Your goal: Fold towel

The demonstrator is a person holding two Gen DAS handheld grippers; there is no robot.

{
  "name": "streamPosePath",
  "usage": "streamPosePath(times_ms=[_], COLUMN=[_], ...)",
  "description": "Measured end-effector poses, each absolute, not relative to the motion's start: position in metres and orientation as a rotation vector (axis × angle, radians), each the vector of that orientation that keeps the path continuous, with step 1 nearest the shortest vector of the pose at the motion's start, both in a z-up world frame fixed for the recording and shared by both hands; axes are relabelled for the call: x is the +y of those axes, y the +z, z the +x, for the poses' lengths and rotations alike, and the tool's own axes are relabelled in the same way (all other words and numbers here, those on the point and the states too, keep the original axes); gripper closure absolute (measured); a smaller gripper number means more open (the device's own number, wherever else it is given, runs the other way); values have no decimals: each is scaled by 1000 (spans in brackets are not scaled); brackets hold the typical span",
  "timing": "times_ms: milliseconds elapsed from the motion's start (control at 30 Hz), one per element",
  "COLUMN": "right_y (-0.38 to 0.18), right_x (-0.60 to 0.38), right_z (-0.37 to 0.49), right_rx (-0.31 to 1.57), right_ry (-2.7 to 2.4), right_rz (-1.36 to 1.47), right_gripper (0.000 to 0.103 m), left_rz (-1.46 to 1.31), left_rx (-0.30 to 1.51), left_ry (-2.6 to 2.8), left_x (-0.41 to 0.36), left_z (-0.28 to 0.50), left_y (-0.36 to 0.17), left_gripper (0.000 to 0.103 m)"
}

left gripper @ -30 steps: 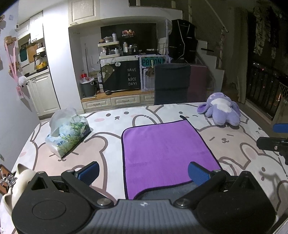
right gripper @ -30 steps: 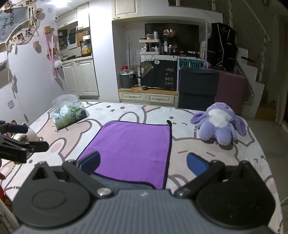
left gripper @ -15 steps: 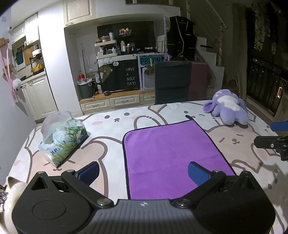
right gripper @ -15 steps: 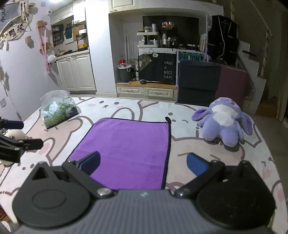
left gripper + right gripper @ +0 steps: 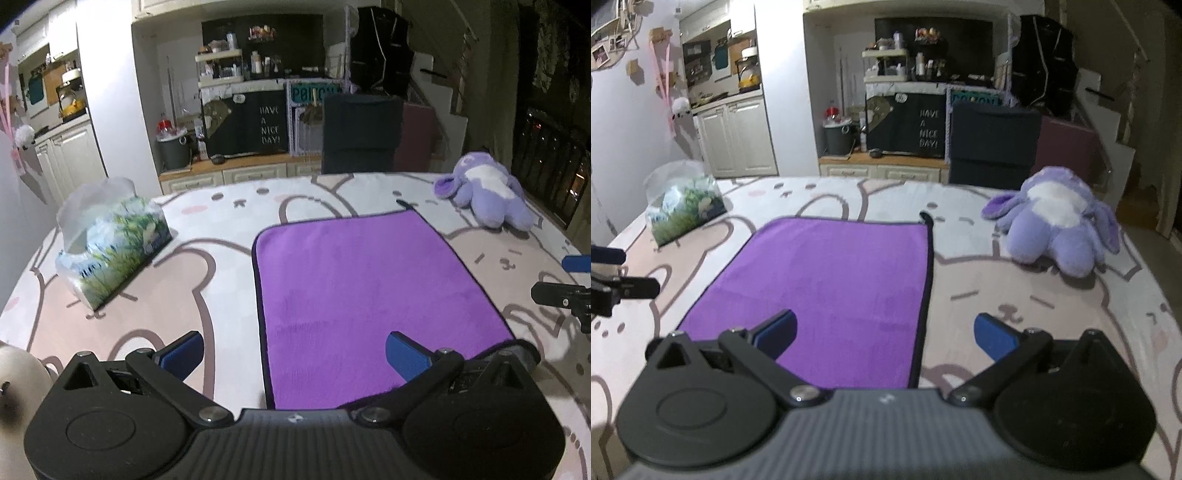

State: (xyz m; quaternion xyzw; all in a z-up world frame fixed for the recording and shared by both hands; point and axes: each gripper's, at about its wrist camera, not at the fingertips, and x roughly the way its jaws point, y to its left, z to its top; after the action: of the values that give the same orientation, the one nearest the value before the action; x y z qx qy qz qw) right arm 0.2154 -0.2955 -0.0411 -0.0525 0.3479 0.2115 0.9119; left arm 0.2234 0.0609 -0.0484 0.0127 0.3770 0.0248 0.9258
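A purple towel (image 5: 365, 291) with a dark hem lies flat on the bunny-print table cover (image 5: 221, 221); it also shows in the right wrist view (image 5: 834, 288). My left gripper (image 5: 293, 352) is open above the towel's near left corner. My right gripper (image 5: 884, 338) is open above the towel's near right corner, its right finger over bare cover. Each gripper shows at the edge of the other's view: the right one (image 5: 565, 291), the left one (image 5: 617, 284). Neither holds anything.
A tissue pack (image 5: 110, 247) in green-printed plastic lies left of the towel. A purple plush toy (image 5: 1060, 225) sits at the far right. A cream rounded object (image 5: 18, 384) is at the near left. A dark chair (image 5: 362, 133) stands beyond the table's far edge.
Both grippers have dropped lower and drawn back toward the towel's near edge. The towel has not moved. Both stay open.
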Motion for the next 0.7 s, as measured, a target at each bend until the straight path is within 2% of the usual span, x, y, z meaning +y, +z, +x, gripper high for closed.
streamPosePath(times_ms=[400, 533, 700], right_y=[-72, -80, -86], right_x=[-301, -311, -317], right_z=[219, 225, 230], right_rx=[774, 823, 896], right_ry=[452, 498, 539], right_rz=[-144, -108, -74], right_gripper=[0, 1, 19], left_rz=[35, 41, 29], left_rx=[827, 856, 918], left_ry=[-62, -112, -165], left_x=[73, 77, 80], left_z=[220, 219, 220], left_y=[-77, -80, -88], left_gripper=[2, 21, 44])
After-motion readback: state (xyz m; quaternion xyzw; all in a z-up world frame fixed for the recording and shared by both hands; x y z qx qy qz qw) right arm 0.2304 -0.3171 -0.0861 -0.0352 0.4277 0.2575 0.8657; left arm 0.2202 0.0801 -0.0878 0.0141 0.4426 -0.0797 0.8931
